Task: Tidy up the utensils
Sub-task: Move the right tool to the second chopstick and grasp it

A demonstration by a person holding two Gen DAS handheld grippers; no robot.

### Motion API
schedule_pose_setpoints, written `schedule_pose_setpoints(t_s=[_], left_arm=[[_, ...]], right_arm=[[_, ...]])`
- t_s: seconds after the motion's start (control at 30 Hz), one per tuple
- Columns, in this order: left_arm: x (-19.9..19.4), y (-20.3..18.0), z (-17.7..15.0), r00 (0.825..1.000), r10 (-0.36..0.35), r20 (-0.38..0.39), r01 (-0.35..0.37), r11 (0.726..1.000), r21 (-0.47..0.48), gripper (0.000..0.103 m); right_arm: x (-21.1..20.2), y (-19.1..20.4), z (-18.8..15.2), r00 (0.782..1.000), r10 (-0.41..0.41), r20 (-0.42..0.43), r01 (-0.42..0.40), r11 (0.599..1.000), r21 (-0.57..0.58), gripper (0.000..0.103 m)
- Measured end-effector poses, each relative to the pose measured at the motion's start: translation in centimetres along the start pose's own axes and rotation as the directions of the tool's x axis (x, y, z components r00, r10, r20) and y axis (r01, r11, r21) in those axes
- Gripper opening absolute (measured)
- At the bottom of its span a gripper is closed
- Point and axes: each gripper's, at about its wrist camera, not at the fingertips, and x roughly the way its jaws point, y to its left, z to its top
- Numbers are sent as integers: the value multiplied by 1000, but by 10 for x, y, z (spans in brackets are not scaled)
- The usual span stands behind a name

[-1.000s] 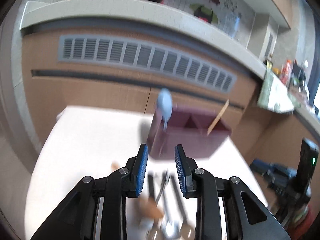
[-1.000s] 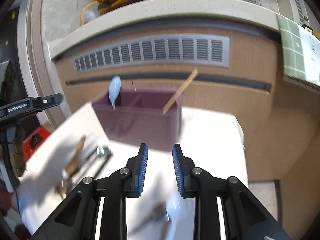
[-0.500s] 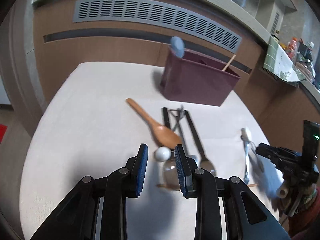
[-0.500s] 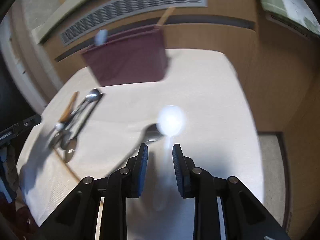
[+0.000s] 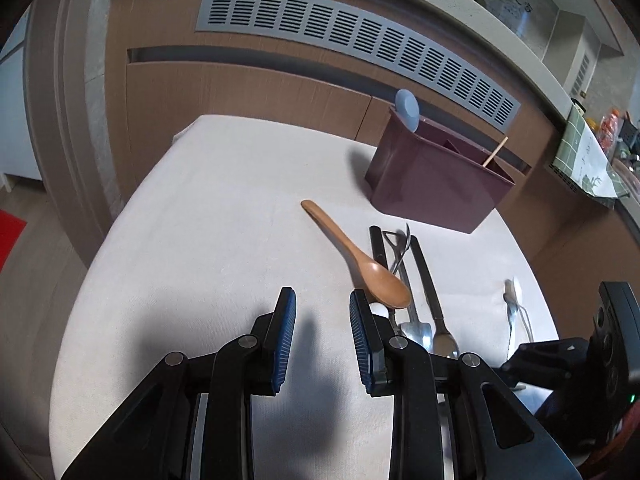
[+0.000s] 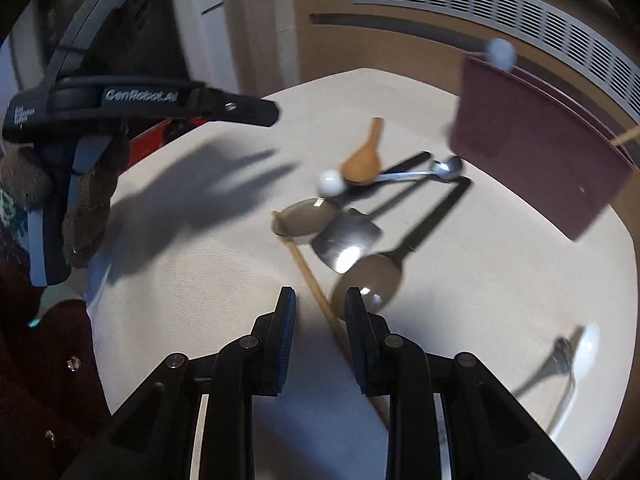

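A maroon utensil holder (image 5: 436,184) stands at the table's far side, with a pale blue spoon (image 5: 407,107) and a chopstick (image 5: 495,152) sticking out; it also shows in the right wrist view (image 6: 532,152). A wooden spoon (image 5: 360,260) lies over several metal utensils (image 5: 424,280) in front of it. My left gripper (image 5: 322,320) is open and empty just left of the wooden spoon's bowl. My right gripper (image 6: 320,320) is open and empty over a wooden chopstick (image 6: 310,276), near the metal spoons (image 6: 348,240). A white spoon and a fork (image 6: 568,356) lie apart at the right.
The table (image 5: 220,220) is round with a pale cloth. A wooden counter front with a grey vent grille (image 5: 360,44) stands behind it. The left gripper's body (image 6: 120,100) shows at the left in the right wrist view.
Both grippers have dropped toward the table. The left one has shifted left of the wooden spoon. The right one has swung left, from the white spoon over to the pile of utensils.
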Motion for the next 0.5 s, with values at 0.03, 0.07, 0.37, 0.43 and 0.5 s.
schedule_pose_setpoints(t_s=[0.03, 0.07, 0.37, 0.43, 0.5], left_arm=[[2, 1, -1, 1000, -1, -5, 1, 1000, -5, 29], [4, 0, -1, 1000, -1, -12, 1, 1000, -8, 29], [14, -8, -5, 999, -10, -50, 11, 1000, 12, 29], [17, -12, -5, 998, -17, -57, 18, 1000, 18, 29], [19, -15, -6, 998, -22, -66, 23, 999, 23, 29]], right_arm=[[3, 4, 2, 1000, 3, -6, -3, 1000, -27, 23], [7, 8, 5, 1000, -12, -8, 12, 999, -53, 23], [-4, -1, -6, 998, -56, 20, 56, 998, -6, 5], [-16, -13, -14, 998, -55, 40, 53, 997, 62, 5], [-31, -28, -22, 996, -61, 64, 52, 988, 147, 5]])
